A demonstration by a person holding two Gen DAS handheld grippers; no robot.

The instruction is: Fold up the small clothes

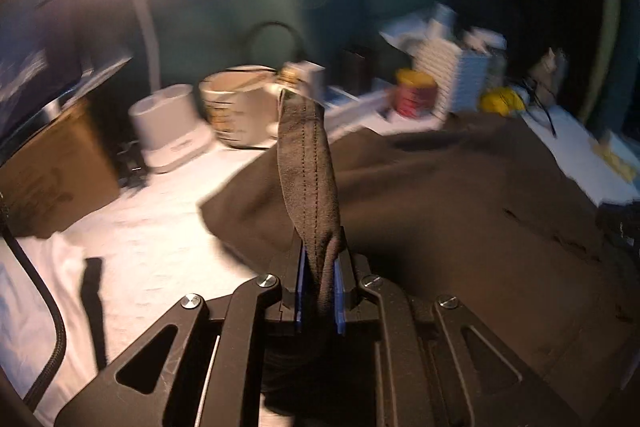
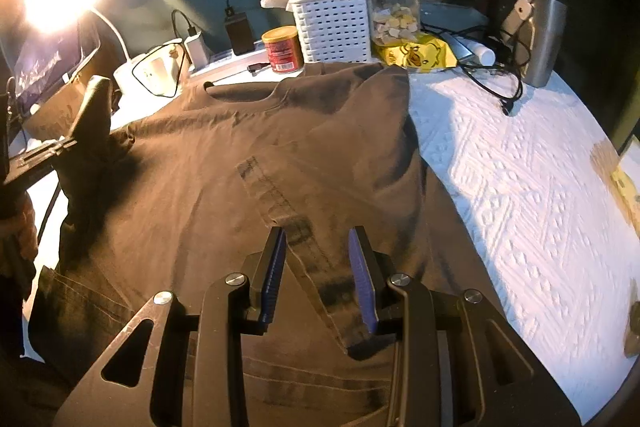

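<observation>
A dark brown T-shirt (image 2: 248, 147) lies spread on a white textured cover (image 2: 520, 187), neckline toward the back. One sleeve is folded in over the body, and its stitched hem (image 2: 272, 195) runs diagonally. My left gripper (image 1: 320, 251) is shut on a stitched hem fold (image 1: 306, 163) of the shirt, which stands up out of the jaws, lifted off the table. The right wrist view shows that lifted fold (image 2: 96, 107) at the left edge. My right gripper (image 2: 318, 233) hovers open just over the shirt, with the sleeve hem lying flat below its fingers and no pad pressing on it.
Along the back stand a white slotted basket (image 2: 332, 27), a clear jar (image 2: 394, 7), a red can (image 2: 282, 49), a yellow packet (image 2: 416, 55), a steel tumbler (image 2: 544, 39) and loose cables (image 2: 492, 75). A monitor (image 2: 52, 63), a cardboard box (image 1: 56, 171) and a white bowl (image 1: 236, 107) crowd the left.
</observation>
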